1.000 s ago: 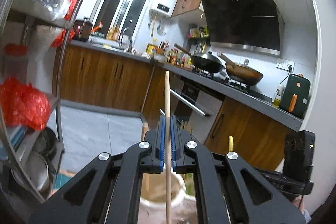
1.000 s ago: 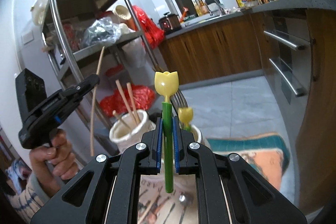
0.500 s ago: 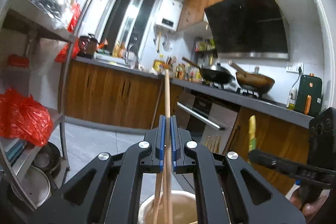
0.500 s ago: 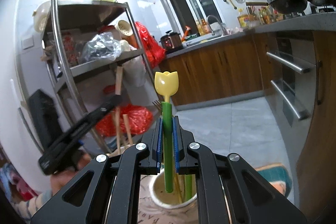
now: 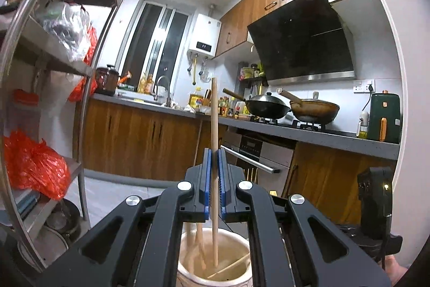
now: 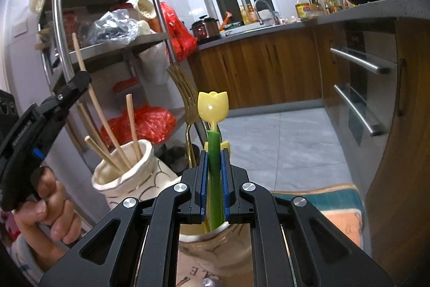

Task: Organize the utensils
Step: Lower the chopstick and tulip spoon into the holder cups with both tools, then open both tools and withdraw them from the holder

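Currently left gripper [image 5: 214, 174] pinches wooden chopstick [image 5: 214, 125] upright, lower end inside cream jar [image 5: 185, 254]. Right gripper [image 6: 214, 179] pinches green tulip utensil [image 6: 214, 141], lower end in patterned jar [image 6: 204, 254] beside gold fork [image 6: 188, 109].

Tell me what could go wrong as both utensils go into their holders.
Left hand-held gripper holds its chopstick tilted in the cream jar; let go, it may clatter against others. The right hand-held gripper lowers the tulip spoon beside a gold fork; they may snag.
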The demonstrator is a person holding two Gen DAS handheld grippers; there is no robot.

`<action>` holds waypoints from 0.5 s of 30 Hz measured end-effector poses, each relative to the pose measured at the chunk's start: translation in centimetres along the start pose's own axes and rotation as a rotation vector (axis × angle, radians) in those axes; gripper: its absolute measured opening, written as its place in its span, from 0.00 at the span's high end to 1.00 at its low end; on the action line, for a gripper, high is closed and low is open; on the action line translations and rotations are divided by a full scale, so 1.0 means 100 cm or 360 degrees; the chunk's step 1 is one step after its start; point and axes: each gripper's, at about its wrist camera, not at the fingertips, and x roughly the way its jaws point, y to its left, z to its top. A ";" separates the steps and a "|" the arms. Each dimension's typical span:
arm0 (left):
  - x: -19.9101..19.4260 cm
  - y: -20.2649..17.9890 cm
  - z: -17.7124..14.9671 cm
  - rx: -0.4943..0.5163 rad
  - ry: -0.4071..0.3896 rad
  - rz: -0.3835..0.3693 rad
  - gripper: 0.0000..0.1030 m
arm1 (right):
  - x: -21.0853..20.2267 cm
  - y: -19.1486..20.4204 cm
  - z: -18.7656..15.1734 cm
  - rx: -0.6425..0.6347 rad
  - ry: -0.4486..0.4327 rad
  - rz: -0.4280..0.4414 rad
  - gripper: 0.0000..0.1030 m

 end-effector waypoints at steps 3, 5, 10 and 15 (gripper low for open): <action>-0.004 -0.004 -0.002 0.0043 0.0009 0.0003 0.95 | -0.001 0.001 -0.001 -0.0009 0.0011 0.0008 0.90; -0.001 -0.007 -0.008 0.0085 0.0055 0.0022 0.95 | 0.000 0.002 -0.002 -0.0014 0.0020 0.0010 0.90; 0.005 -0.003 -0.026 0.0094 0.0172 0.0046 0.95 | 0.002 0.005 -0.007 -0.0033 0.0054 -0.0001 0.90; 0.009 -0.003 -0.039 0.0113 0.0259 0.0056 0.95 | 0.007 0.004 -0.012 -0.0027 0.0107 -0.0020 0.90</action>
